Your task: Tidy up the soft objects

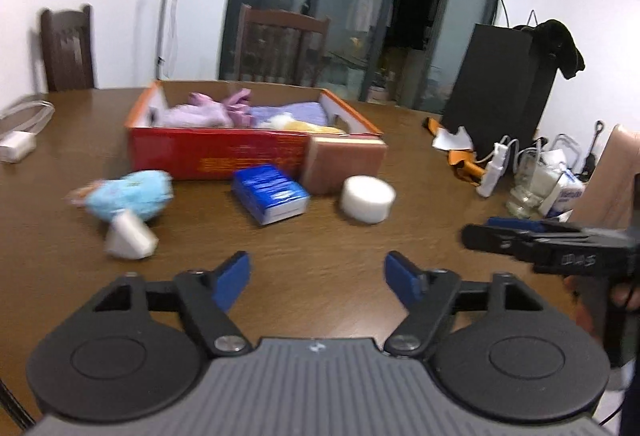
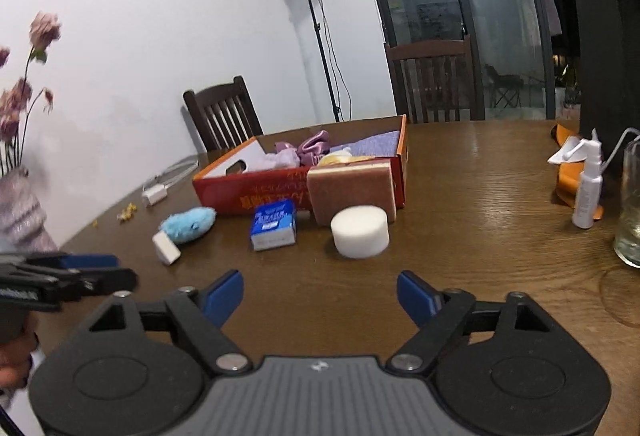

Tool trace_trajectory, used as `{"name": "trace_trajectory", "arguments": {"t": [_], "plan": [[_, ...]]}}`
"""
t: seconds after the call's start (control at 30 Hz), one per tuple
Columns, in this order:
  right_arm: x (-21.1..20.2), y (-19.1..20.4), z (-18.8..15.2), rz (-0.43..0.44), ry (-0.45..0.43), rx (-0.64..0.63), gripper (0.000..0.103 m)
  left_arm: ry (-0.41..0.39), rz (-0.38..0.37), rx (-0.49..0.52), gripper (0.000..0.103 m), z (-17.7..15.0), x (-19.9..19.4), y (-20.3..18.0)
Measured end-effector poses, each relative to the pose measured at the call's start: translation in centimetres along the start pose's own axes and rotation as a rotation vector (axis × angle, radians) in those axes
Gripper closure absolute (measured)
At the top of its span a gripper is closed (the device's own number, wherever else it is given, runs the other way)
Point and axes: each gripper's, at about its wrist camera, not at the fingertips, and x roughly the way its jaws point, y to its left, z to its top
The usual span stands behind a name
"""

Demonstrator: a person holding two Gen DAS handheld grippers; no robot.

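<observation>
A red cardboard box (image 1: 216, 156) (image 2: 256, 192) on the wooden table holds purple, lilac and yellow soft items (image 1: 224, 110) (image 2: 304, 152). In front of it lie a blue plush toy (image 1: 128, 194) (image 2: 188, 224), a small white block (image 1: 128, 238) (image 2: 166, 248), a blue tissue pack (image 1: 270, 198) (image 2: 274, 224), a pink-brown sponge (image 1: 342, 164) (image 2: 352, 188) leaning on the box, and a white foam cylinder (image 1: 368, 198) (image 2: 360, 231). My left gripper (image 1: 318, 278) is open and empty, short of the objects. My right gripper (image 2: 320, 296) is open and empty too.
A white charger and cable (image 1: 20, 140) (image 2: 160, 188) lie at the table's left. A spray bottle (image 2: 586, 192), a glass (image 2: 632, 212) and orange items (image 1: 460, 156) are on the right. A vase with flowers (image 2: 20, 204) stands at far left. Chairs stand behind the table.
</observation>
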Motion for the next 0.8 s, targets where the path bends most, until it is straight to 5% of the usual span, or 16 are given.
{"name": "trace_trajectory", "arguments": {"t": [0.07, 0.13, 0.5, 0.67, 0.8], "plan": [[1.5, -0.9, 0.6, -0.004, 0.002, 0.026, 0.037, 0.032, -0.026, -0.012, 0.051, 1.1, 2.4, -0.7], [3.1, -1.8, 1.5, 0.004, -0.004, 0.054, 0.045, 0.038, -0.070, -0.022, 0.055, 2.2, 4.6, -1.4], [12.1, -6.5, 4.2, 0.012, 0.014, 0.196, 0.063, 0.098, -0.124, -0.081, 0.066, 6.2, 16.0, -1.8], [13.9, -8.2, 3.3, 0.075, 0.066, 0.279, 0.079, 0.143, -0.154, -0.128, 0.076, 5.4, 18.6, -0.9], [14.3, -8.5, 2.8, 0.088, 0.069, 0.299, 0.081, 0.136, -0.179, -0.152, 0.076, 5.3, 18.7, -0.4]]}}
